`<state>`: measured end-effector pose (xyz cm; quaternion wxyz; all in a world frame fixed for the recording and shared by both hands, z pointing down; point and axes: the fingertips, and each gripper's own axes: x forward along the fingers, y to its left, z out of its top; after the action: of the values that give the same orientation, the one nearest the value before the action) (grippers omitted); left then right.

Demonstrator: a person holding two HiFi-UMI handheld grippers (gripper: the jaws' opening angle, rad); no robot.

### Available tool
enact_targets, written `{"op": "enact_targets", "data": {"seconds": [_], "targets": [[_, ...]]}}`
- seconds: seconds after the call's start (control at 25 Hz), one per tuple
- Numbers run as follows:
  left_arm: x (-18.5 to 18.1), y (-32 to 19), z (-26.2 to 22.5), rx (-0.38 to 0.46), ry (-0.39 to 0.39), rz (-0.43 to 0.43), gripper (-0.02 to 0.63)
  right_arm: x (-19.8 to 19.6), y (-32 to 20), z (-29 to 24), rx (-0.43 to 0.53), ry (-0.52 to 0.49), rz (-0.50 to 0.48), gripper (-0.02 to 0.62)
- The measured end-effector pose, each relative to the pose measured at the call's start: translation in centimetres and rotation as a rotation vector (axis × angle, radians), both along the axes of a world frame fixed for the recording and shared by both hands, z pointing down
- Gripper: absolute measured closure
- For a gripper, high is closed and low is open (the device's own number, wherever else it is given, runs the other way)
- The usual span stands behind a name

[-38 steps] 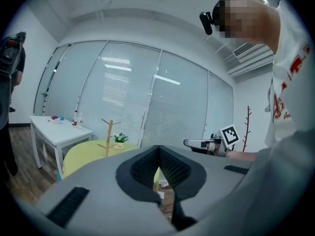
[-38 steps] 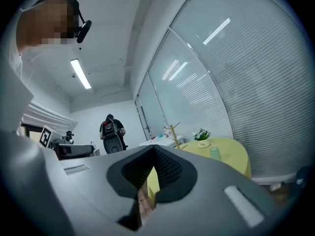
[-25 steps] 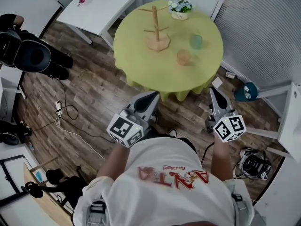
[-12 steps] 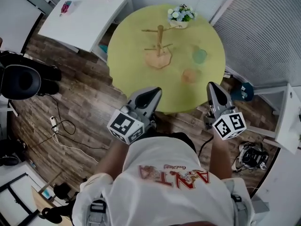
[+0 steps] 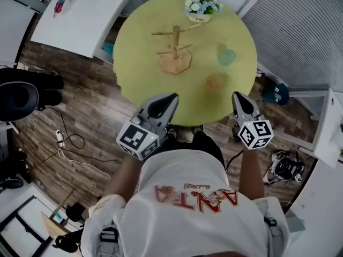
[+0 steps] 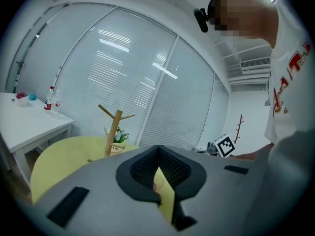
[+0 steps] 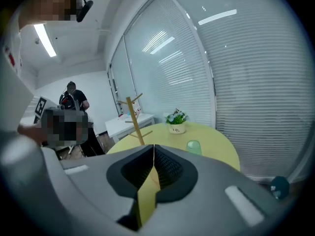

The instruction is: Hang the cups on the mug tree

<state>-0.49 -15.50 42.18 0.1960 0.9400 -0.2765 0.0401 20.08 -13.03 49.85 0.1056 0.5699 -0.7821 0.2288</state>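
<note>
Left claw [image 5: 170,97], right claw [image 5: 236,95]: both closed

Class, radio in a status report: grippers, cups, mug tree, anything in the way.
Left gripper and right gripper shut, empty, near table edge. Green cup and orange cup on table; mug tree bare. Path clear.

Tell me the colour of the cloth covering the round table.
Yellow-green, plain with no pattern. The tablecloth shows best in the head view.
</note>
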Motion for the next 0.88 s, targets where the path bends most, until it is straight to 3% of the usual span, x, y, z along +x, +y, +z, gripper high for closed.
{"op": "enact_targets", "data": {"seconds": [0.16, 0.36, 0.56, 0.88], "targets": [[1.6, -0.2, 0.3, -0.013, -0.021, -0.057, 0.597, 0.4, -0.3, 4.9, -0.085, 0.035, -0.112, 0.541], [3.8, 0.4, 1.1, -0.050, -0.052, -0.105, 0.597, -0.2, -0.4, 11.0, -0.227, 0.053, -0.226, 0.426], [4.6, 0.5, 1.9, -0.076, -0.073, -0.154, 0.597, -1.4, -0.9, 15.5, -0.292, 0.116, -0.304, 0.342], [2.6, 1.1, 2.8, -0.102, -0.102, -0.226, 0.597, -3.0, -3.7, 19.4, -0.330, 0.190, -0.313, 0.325]]}}
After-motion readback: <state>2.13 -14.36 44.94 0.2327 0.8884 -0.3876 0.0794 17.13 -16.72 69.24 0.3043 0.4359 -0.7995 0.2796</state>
